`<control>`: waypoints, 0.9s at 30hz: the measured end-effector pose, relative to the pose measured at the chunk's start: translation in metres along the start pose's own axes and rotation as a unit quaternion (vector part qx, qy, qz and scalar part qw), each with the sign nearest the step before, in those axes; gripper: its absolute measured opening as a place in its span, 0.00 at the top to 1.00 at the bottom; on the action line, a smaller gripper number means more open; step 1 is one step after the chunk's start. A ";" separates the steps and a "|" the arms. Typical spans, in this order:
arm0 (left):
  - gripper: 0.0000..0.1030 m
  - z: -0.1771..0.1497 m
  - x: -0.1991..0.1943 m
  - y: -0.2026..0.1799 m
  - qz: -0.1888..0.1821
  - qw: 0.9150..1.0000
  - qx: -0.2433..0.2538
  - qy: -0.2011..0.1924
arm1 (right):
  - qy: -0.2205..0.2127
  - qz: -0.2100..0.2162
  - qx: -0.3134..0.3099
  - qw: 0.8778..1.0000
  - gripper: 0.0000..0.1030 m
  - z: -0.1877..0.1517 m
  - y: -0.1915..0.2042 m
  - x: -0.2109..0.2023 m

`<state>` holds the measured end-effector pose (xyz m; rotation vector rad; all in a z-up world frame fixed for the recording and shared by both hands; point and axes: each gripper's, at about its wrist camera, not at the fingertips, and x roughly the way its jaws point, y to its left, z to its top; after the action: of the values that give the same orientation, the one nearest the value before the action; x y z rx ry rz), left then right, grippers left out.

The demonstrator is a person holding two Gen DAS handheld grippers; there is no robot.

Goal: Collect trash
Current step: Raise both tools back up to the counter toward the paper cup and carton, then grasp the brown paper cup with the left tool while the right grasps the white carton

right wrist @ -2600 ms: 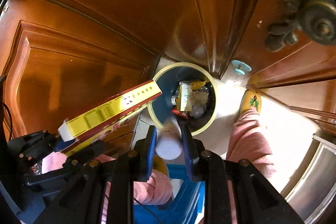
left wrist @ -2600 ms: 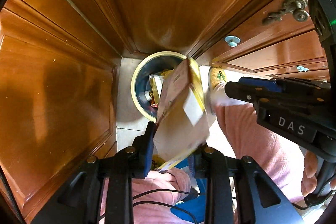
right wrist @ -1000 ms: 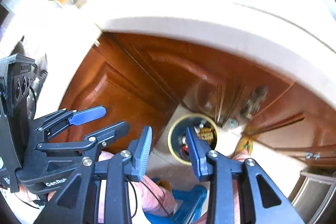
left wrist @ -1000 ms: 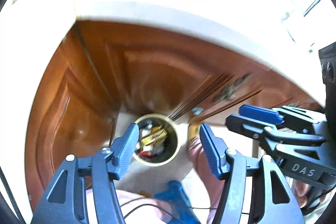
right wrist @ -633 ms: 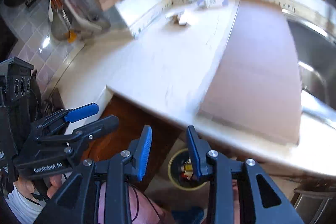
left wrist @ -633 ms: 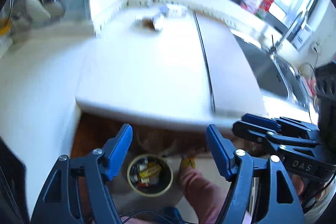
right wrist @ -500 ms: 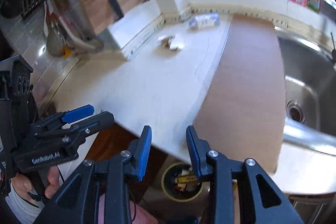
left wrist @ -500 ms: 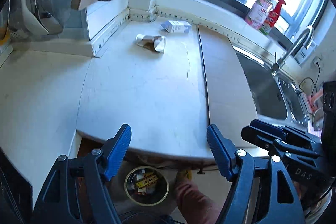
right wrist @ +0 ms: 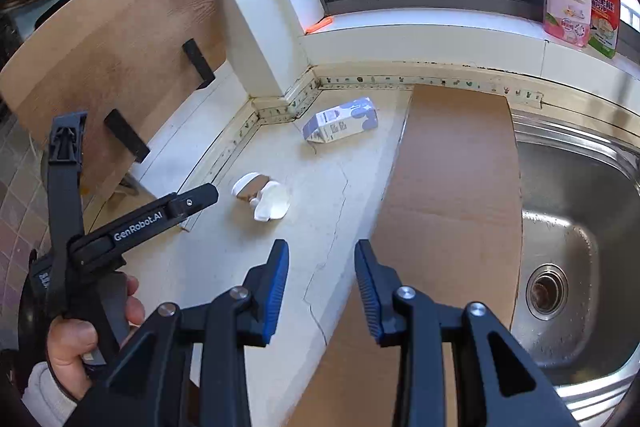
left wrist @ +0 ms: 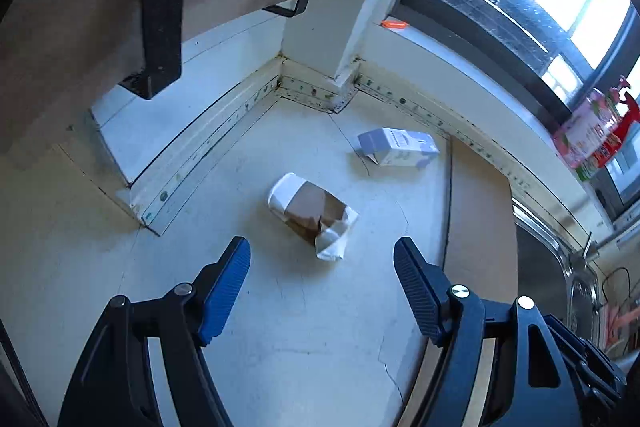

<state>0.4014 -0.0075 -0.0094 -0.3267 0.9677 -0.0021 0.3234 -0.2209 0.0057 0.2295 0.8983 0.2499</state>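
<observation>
Both grippers empty: left gripper (left wrist: 322, 275) spread wide above the crumpled brown-and-white paper cup (left wrist: 312, 215), right gripper (right wrist: 322, 287) only partly open.

Pale cracked countertop (left wrist: 312, 327), crushed paper cup (left wrist: 310, 215) lying near milk carton (left wrist: 398, 146), brown board (right wrist: 448, 211) beside the sink (right wrist: 580, 227)

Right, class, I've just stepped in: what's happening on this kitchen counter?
A person is clearing trash with a two-finger gripper in each hand. Both the left gripper and the right gripper are empty and open, above the counter. Two pieces remain there: a crumpled paper cup nearest the left gripper, and a small carton lying on its side near the back wall.
</observation>
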 end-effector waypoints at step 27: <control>0.50 0.010 0.106 0.018 0.090 0.991 0.084 0.061 | 0.052 -0.014 0.112 0.992 0.53 0.108 -0.028 0.148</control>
<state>0.4672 -0.0028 -0.0949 -0.0849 1.1081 0.0611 0.5015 -0.2117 -0.0473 0.4142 1.0333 0.1353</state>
